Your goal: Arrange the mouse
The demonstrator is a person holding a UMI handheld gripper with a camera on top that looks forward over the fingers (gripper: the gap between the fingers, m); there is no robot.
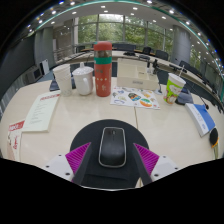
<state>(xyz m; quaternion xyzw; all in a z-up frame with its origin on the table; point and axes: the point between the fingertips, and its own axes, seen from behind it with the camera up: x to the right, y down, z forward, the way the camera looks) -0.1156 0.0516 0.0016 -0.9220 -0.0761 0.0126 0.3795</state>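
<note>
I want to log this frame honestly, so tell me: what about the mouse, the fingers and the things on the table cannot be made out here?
- Gripper view: the mouse lies between the open gripper fingers; whether the pads touch its sides is unclear, and its near end is hidden by the gripper body.
- Gripper view: print on the leaflet and the papers is too small to read.
- Gripper view: the label on the red bottle is too small.

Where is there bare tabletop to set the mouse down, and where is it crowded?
Bare table lies beyond the mouse, which sits on a dark pad between the open gripper fingers. The far edge is crowded: cups, red bottle, leaflet; papers border the left.
</note>
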